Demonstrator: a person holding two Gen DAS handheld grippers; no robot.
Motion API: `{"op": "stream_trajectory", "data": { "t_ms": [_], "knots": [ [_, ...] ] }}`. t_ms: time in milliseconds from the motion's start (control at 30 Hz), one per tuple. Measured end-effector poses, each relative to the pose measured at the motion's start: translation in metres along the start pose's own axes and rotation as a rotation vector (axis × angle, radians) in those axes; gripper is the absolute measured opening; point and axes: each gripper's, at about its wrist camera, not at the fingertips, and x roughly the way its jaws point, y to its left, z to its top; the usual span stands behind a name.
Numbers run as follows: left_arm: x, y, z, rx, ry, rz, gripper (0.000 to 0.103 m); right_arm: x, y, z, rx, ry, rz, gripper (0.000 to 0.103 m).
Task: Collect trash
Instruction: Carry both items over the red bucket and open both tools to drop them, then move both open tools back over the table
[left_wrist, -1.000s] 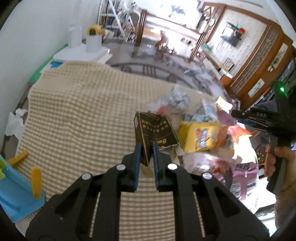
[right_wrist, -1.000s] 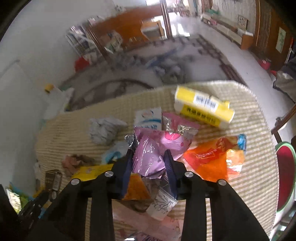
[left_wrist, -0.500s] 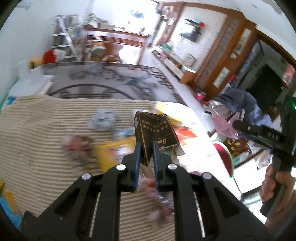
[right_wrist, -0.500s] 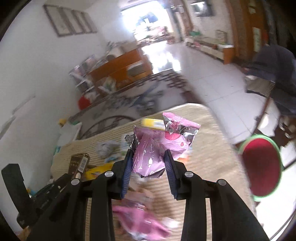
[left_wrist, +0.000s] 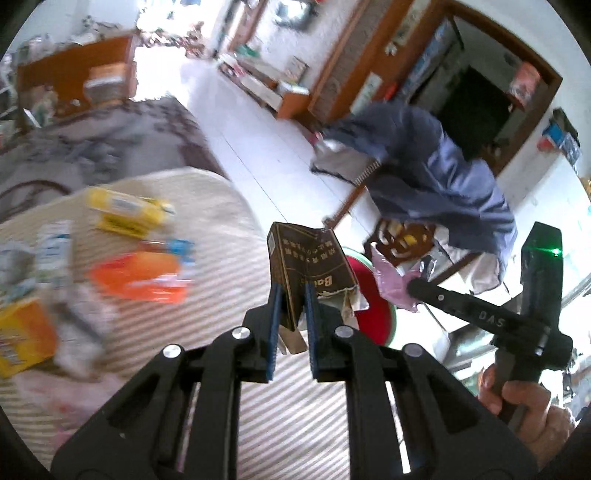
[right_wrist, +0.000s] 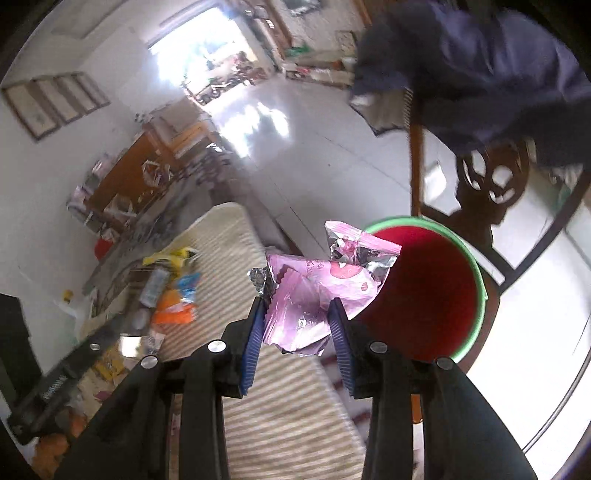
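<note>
The left gripper (left_wrist: 291, 295) is clamped tight on a dark brown cardboard carton (left_wrist: 308, 269). The right gripper (right_wrist: 297, 314) pinches a crumpled pink foil wrapper (right_wrist: 317, 291), with a red green-rimmed plastic bin (right_wrist: 428, 295) just beyond its tips, right of the striped tablecloth (right_wrist: 280, 413).

Black plastic left gripper (left_wrist: 291, 295), blue ribbed pads, silver screws. Black right gripper (right_wrist: 297, 314) matches; green light at one o'clock, "DAS" lettering.
</note>
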Motion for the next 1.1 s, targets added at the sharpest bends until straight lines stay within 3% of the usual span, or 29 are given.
{"op": "stream_trajectory", "data": {
  "t_ms": [133,200,233,300,333,567,833,1100],
  "knots": [
    [0.05,-0.039,0.003,0.047,0.075,-0.019,0.012,-0.001,-0.038,0.009,0.059,0.018,0.027,0.038],
    [0.065,-0.053,0.005,0.063,0.098,-0.034,0.013,-0.002,-0.052,0.012,0.083,0.019,0.036,0.045],
    [0.072,-0.061,0.006,0.074,0.107,-0.025,0.015,-0.003,-0.06,0.013,0.102,0.018,0.04,0.055],
    [0.079,-0.068,0.006,0.073,0.109,-0.013,0.048,-0.007,-0.071,0.015,0.127,0.009,0.033,0.065],
    [0.08,-0.071,0.006,0.063,0.1,-0.017,0.052,-0.008,-0.075,0.016,0.131,0.008,0.028,0.067],
    [0.068,-0.074,0.011,0.016,0.069,0.015,0.054,-0.012,-0.089,0.024,0.137,-0.006,0.026,0.071],
    [0.015,-0.041,0.003,-0.095,-0.017,0.075,0.059,-0.007,-0.043,0.022,0.034,-0.009,0.042,0.072],
    [-0.051,0.011,-0.005,-0.078,-0.118,0.163,0.064,0.006,0.025,0.01,-0.062,0.018,0.08,0.075]
  ]
}}
